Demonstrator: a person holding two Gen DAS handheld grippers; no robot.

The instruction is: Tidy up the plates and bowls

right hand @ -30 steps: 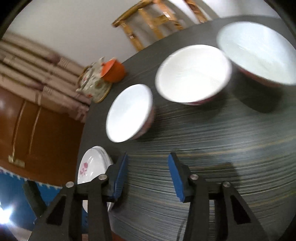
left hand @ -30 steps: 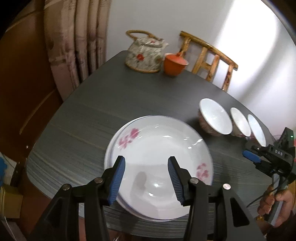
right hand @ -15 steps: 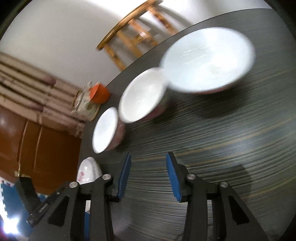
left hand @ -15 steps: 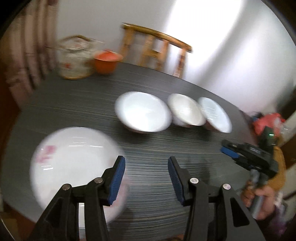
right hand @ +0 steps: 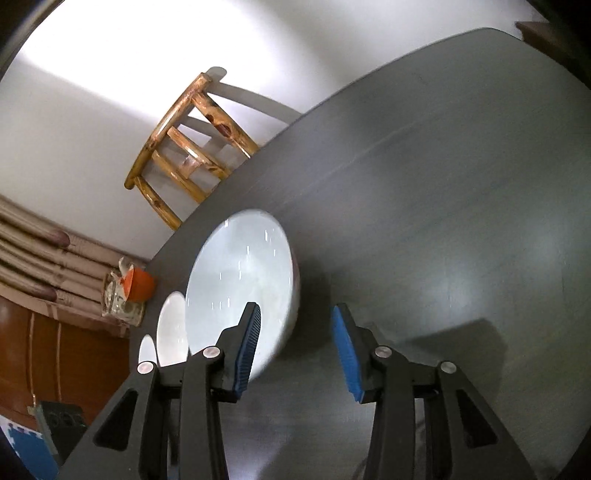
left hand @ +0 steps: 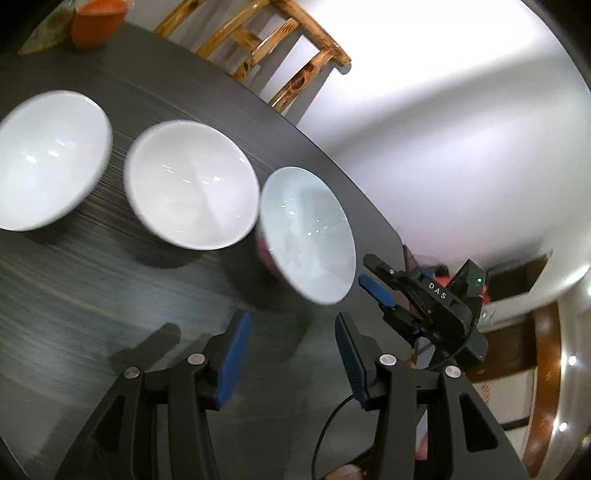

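Table: dark, streaked with a fine grain, curved along its far edge; it carries everything listed below and fills the lower part of both wrist views.

Chair: wooden, slatted back, standing behind the table's far edge against a pale wall.

Curtain: beige, pleated, at the left margin of the right wrist view, beyond the table end.

Bowls, general: three white bowls stand upright in one row on the table, close together but with a strip of tabletop between each pair; all appear empty inside.

Far bowl: leftmost of the row in the left wrist view, cut by the picture edge.

Middle bowl: between the other two.

Near bowl: the row's right end, with a reddish outer wall low on its left side; it sits just ahead of both grippers.

Left gripper: blue pads spread apart, nothing between them, held above bare table short of the near bowl.

Right gripper: pads parted, gripping nothing; its left finger overlaps the near bowl's rim in the picture, contact not determinable.

Teapot: patterned, at the far table end.

Orange cup: right beside the teapot.
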